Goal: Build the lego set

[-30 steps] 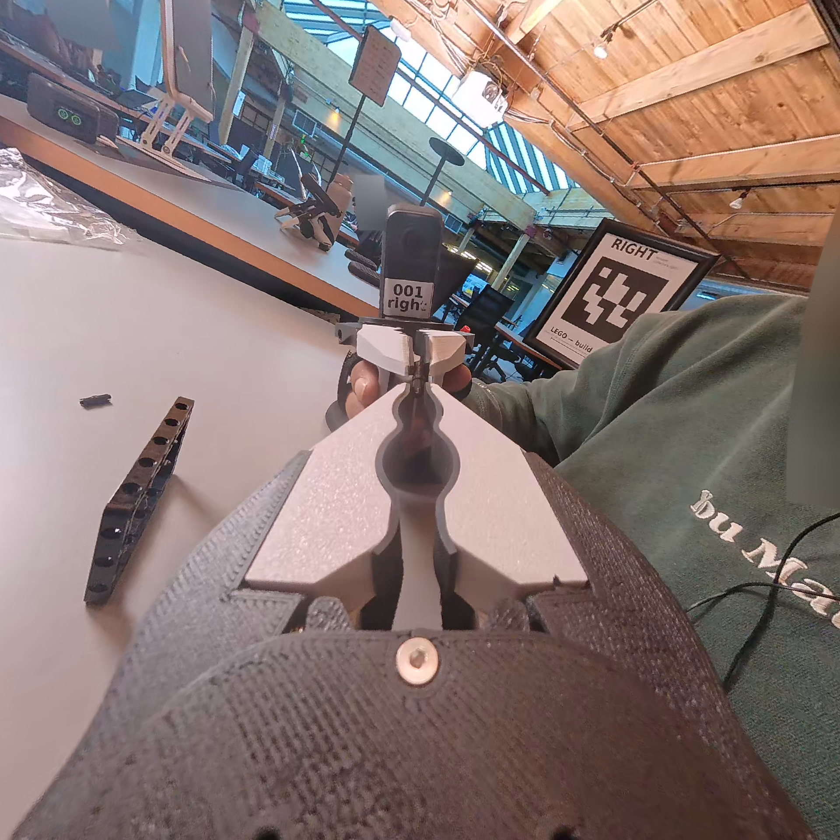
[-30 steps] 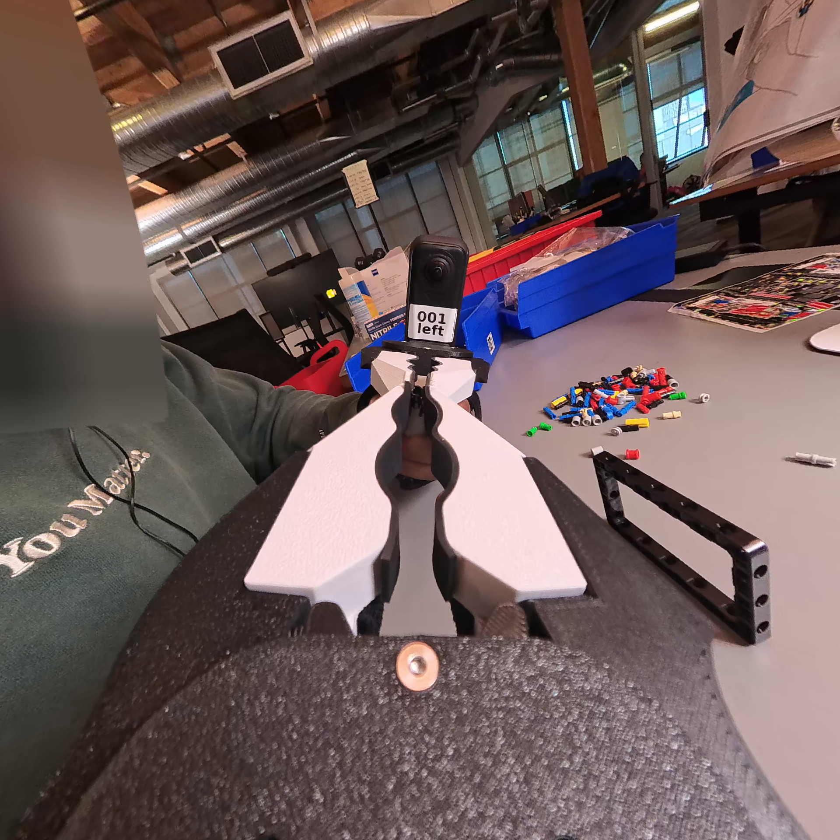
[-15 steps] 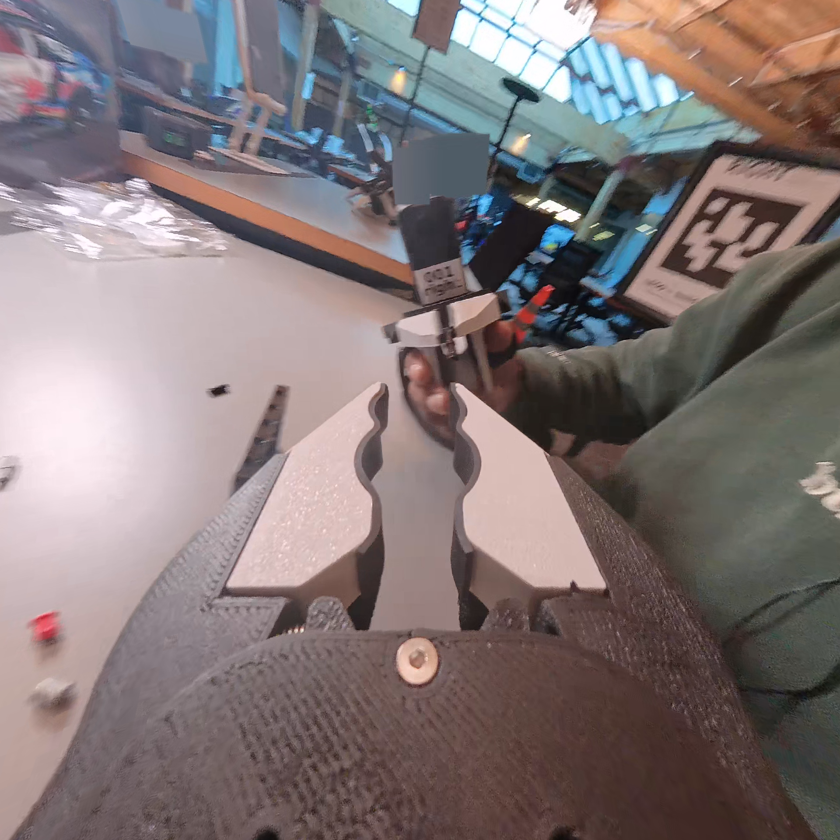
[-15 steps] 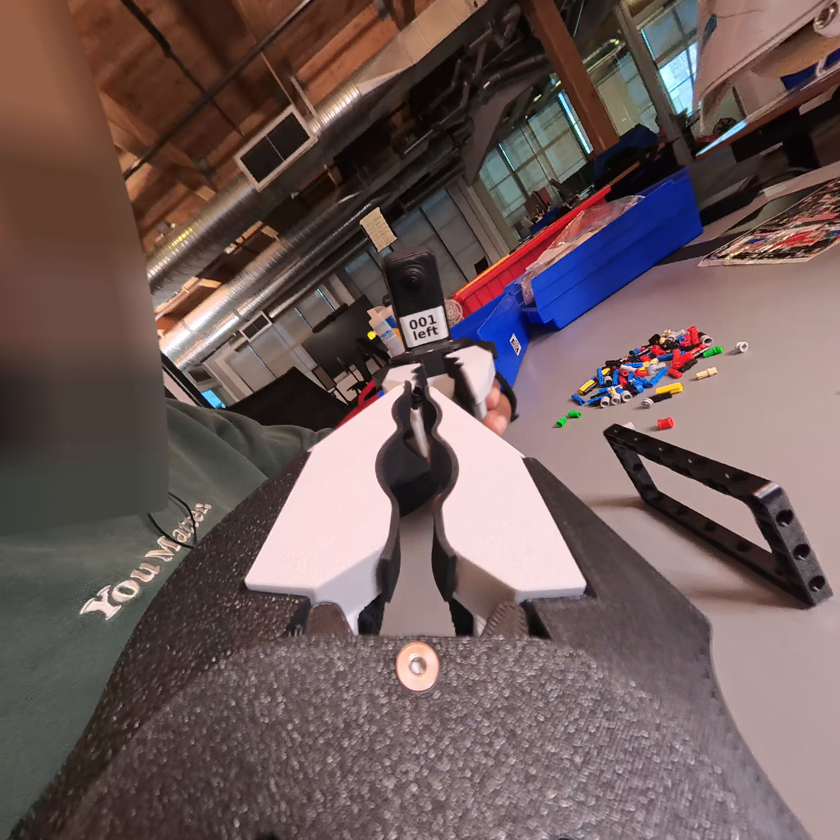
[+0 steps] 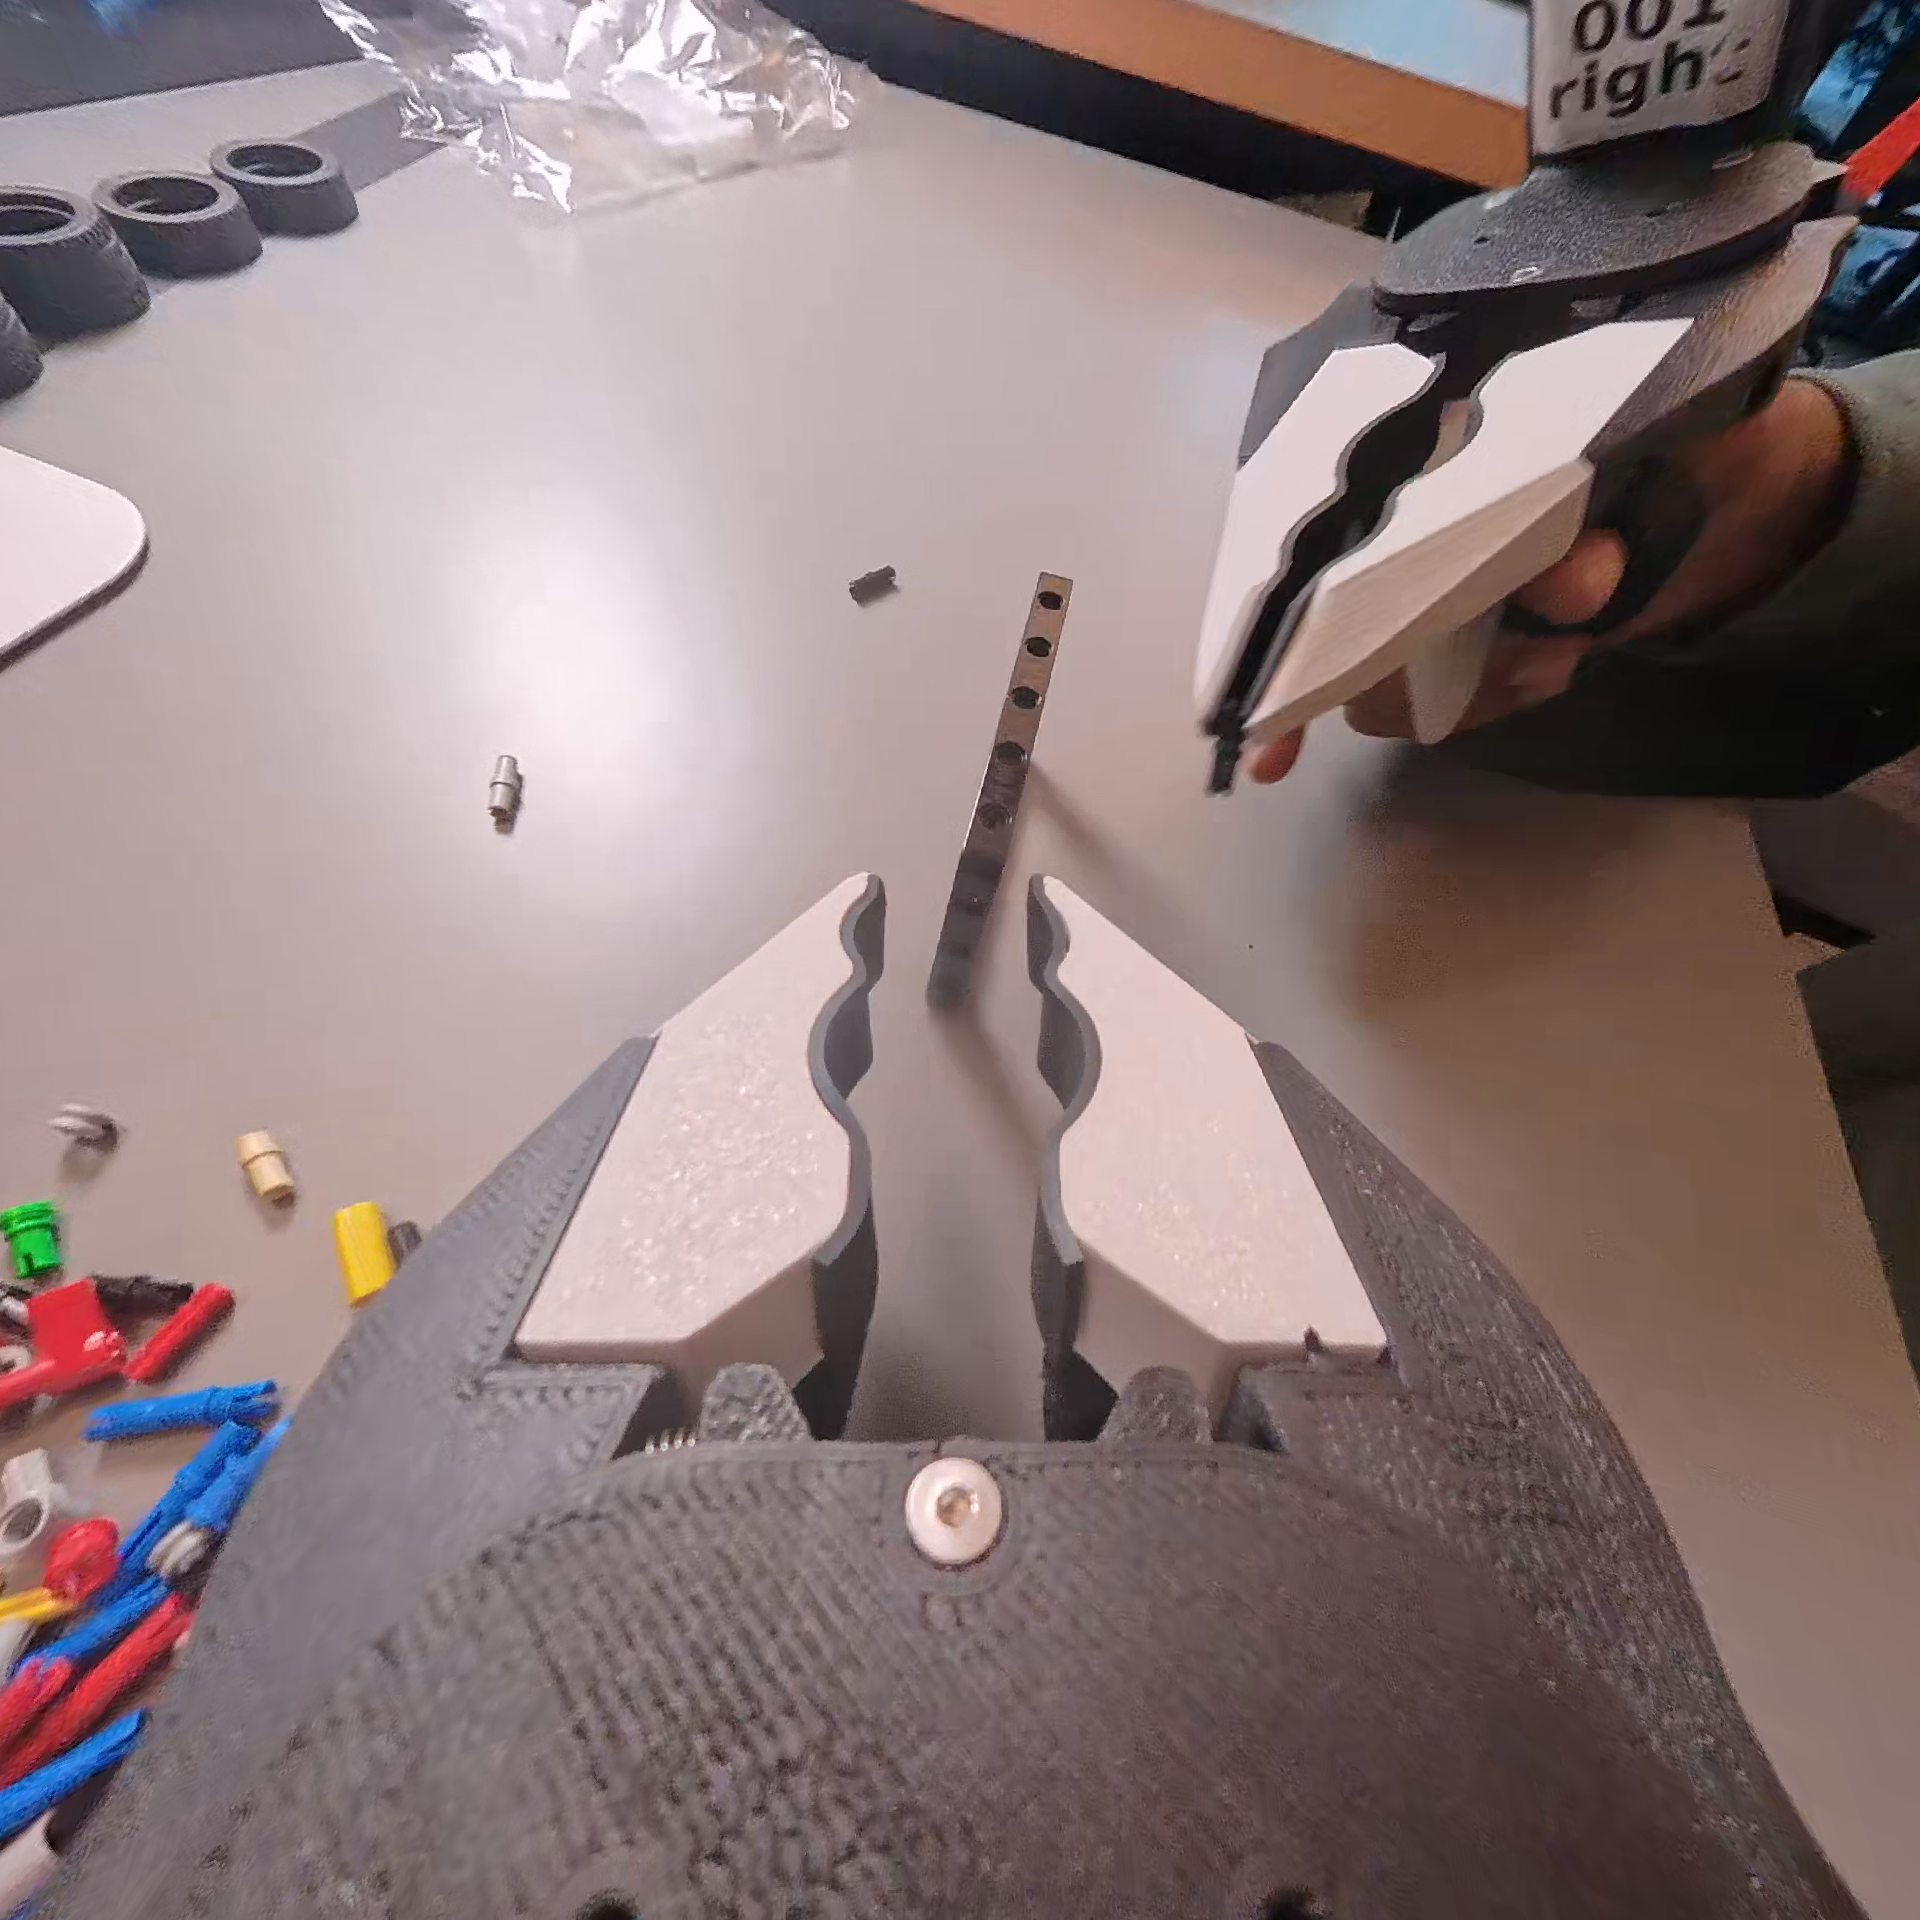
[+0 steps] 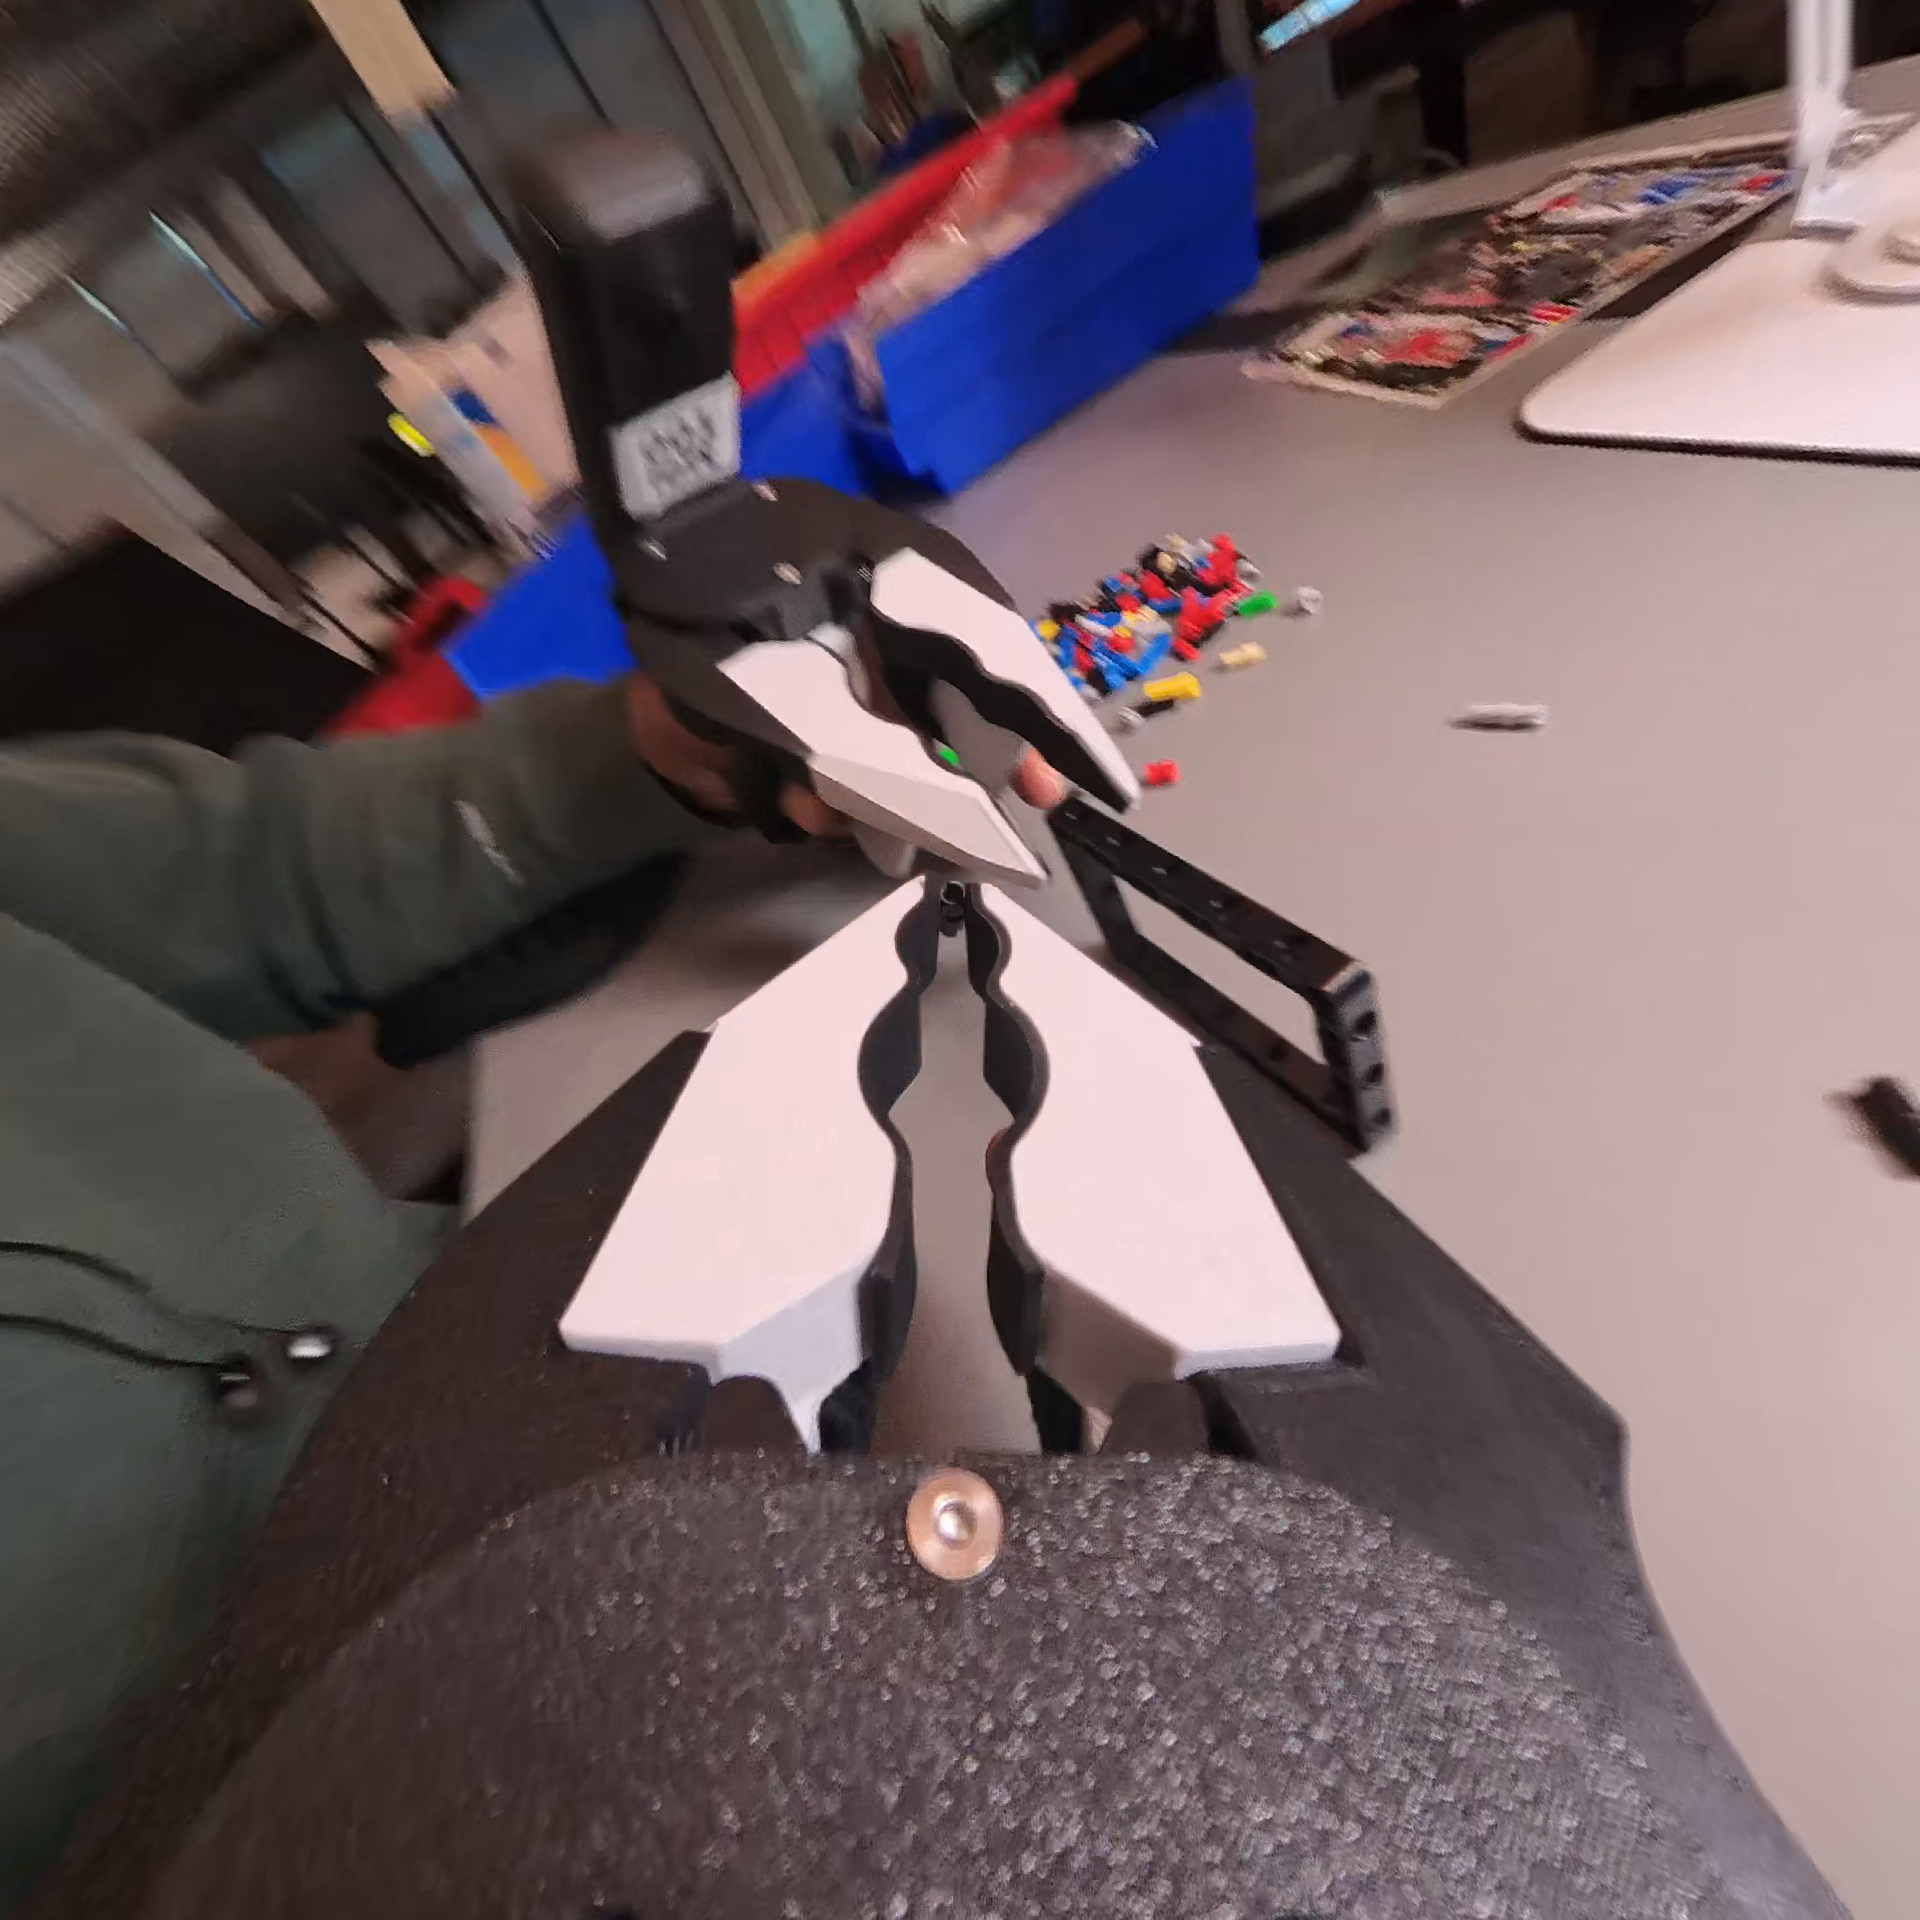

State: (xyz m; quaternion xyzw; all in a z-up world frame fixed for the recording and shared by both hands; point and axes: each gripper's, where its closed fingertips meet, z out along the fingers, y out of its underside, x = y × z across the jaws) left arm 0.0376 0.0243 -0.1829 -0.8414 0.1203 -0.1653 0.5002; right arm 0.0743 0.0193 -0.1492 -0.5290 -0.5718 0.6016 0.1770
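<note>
The left tool [image 5: 956, 899] is held open and empty over the grey tabletop [image 5: 623, 436], the near end of the black lego frame [image 5: 1003, 790] lying between its tips. The right tool [image 6: 948, 902] is closed on a small black pin [image 6: 950, 896]. Loose coloured pieces [image 5: 114, 1382] lie to the left.

Shared workshop or maker-style office space, judging by a long grey worktop [image 5: 644, 395] strewn with small coloured building pieces [image 6: 1153, 623], black rubber tyres [image 5: 187, 213] in a row and crumpled clear plastic wrap [image 5: 613, 83]. Further back, blue storage bins [image 6: 1049, 260] along the worktop edge, a printed instruction sheet [image 6: 1507, 270], and blurred tall windows with exposed ducting overhead. Beyond, a second orange-edged worktop [image 5: 1195, 62].
</note>
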